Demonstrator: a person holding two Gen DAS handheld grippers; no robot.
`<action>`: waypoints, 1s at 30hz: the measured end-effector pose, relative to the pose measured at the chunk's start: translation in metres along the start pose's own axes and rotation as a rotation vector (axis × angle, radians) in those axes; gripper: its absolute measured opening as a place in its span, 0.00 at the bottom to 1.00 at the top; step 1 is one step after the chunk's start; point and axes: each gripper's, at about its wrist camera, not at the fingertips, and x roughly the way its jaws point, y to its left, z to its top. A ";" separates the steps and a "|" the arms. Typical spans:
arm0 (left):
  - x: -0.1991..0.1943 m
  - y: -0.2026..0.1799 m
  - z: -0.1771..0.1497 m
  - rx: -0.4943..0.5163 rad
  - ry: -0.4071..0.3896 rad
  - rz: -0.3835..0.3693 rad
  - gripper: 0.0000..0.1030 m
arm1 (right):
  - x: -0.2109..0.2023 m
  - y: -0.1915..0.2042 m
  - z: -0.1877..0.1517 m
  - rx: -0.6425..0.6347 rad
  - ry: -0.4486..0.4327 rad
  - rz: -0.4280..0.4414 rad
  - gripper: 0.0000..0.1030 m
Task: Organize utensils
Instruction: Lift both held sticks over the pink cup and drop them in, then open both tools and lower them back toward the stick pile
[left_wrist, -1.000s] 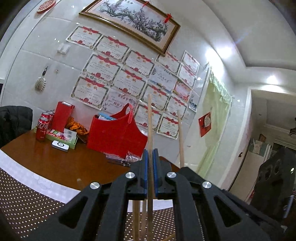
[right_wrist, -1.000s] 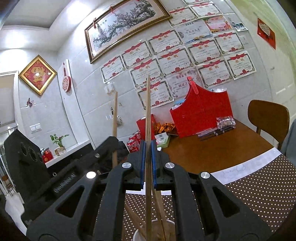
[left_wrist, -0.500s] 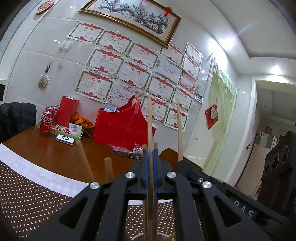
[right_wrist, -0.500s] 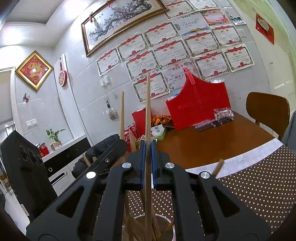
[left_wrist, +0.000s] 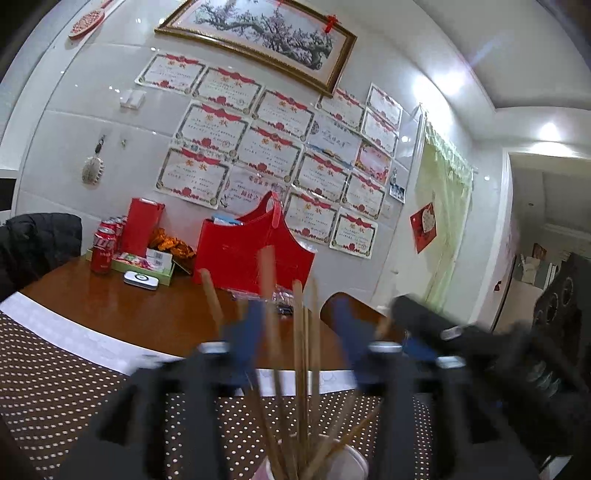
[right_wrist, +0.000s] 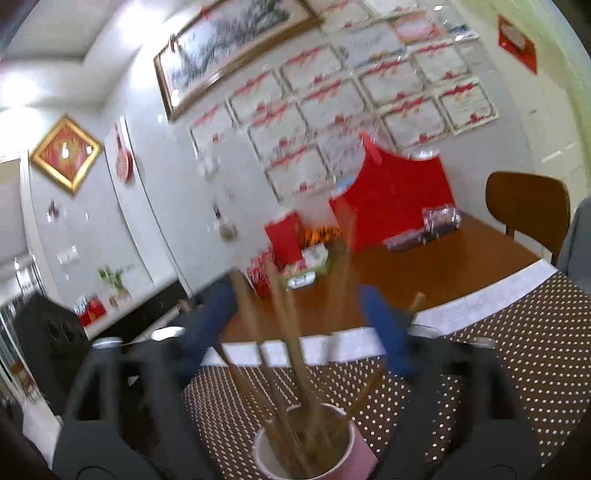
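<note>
room: white tiled wall with a framed blossom painting (left_wrist: 258, 40) and rows of red-trimmed certificates (left_wrist: 258, 147), behind a round brown wooden table (left_wrist: 147, 314) that carries a brown mat with white dots (left_wrist: 55, 387).
back of table: red gift bag with a handle (left_wrist: 255, 251), red drink cans (left_wrist: 103, 247) and a small white box (left_wrist: 141, 277), all well beyond the fingertips.
left gripper (left_wrist: 297, 328): its blue-padded fingers (left_wrist: 251, 328) are spread and still opening; a half second ago they were pressed together on one chopstick. nothing is pinched now.
right gripper (right_wrist: 295, 317): same story, blue pads (right_wrist: 384, 332) wide apart and still opening, and the stick they clamped before is free. this view is blurred by motion.
task thing: thin wooden chopsticks (left_wrist: 304, 369) stand in a bundle between the open fingers, their lower ends inside a white paper cup with pink side (right_wrist: 306, 443) that sits on the dotted mat, just under the fingertips.
what changed: both hands let go almost together, and the two released sticks dropped down among the others in the cup.
meaning for task: i judge this pair as delivered. the next step is probably to draw both grippers back without knocking the leaning sticks.
risk: the cup looks light and full, so a bump could tip it.
unclear: how many sticks are in the cup i cannot count.
</note>
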 end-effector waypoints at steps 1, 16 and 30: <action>-0.007 0.000 0.003 -0.001 -0.011 0.009 0.67 | -0.007 0.002 0.004 0.002 -0.012 0.003 0.84; -0.083 -0.037 0.038 0.130 0.107 0.134 0.80 | -0.096 0.018 0.030 -0.015 -0.021 -0.082 0.94; -0.134 -0.036 0.013 0.168 0.308 0.251 0.80 | -0.128 0.031 -0.016 -0.061 0.248 -0.142 0.94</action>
